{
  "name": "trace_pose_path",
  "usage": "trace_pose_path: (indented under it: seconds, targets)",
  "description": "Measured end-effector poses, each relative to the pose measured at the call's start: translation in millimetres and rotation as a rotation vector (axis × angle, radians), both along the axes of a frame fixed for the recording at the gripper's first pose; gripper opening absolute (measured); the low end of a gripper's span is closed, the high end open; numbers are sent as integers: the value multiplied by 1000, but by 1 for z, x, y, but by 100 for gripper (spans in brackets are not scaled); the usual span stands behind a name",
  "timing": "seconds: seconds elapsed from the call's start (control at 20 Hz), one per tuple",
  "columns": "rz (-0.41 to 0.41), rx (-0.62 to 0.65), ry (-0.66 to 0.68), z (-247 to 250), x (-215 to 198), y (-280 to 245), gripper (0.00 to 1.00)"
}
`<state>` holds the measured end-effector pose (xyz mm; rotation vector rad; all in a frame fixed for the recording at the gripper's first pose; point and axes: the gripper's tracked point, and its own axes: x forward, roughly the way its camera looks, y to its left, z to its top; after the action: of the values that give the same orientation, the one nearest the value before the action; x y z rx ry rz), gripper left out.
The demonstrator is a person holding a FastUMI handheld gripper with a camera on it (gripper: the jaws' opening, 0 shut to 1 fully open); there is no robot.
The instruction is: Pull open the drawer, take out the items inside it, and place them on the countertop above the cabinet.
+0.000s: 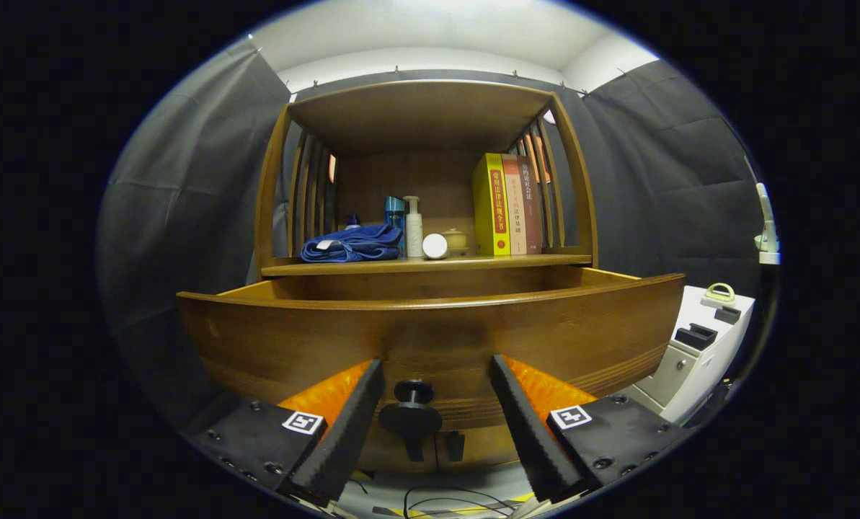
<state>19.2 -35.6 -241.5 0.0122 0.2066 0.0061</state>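
Two gripper (437,382) fingers spread (released) either side of open drawer (430,331) knob (411,414).

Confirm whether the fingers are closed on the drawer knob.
No. The gripper is open: its fingers stand apart on either side of the knob of the pulled-out drawer, without touching it.

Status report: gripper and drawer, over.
Gripper open, jaws either side of the drawer knob, not gripping. Drawer pulled out; contents hidden behind its front. Nothing in the way.

drawer front (430,339) ahead, knob (413,411) between spread gripper (437,375) fingers
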Motion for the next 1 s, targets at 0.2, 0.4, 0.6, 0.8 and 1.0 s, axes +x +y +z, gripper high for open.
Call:
trace_pose_path:
  seconds: [0.2,0.4,0.6,0.8,1.0]
  targets:
    - [13,4,30,0,24,-6,99]
    - [18,-6,42,4,49,-7,98]
    - [18,-9,49,2,74,-6,99]
    - [21,-12,48,0,91,-6,99]
    - [20,-10,45,-3,110,-6,99]
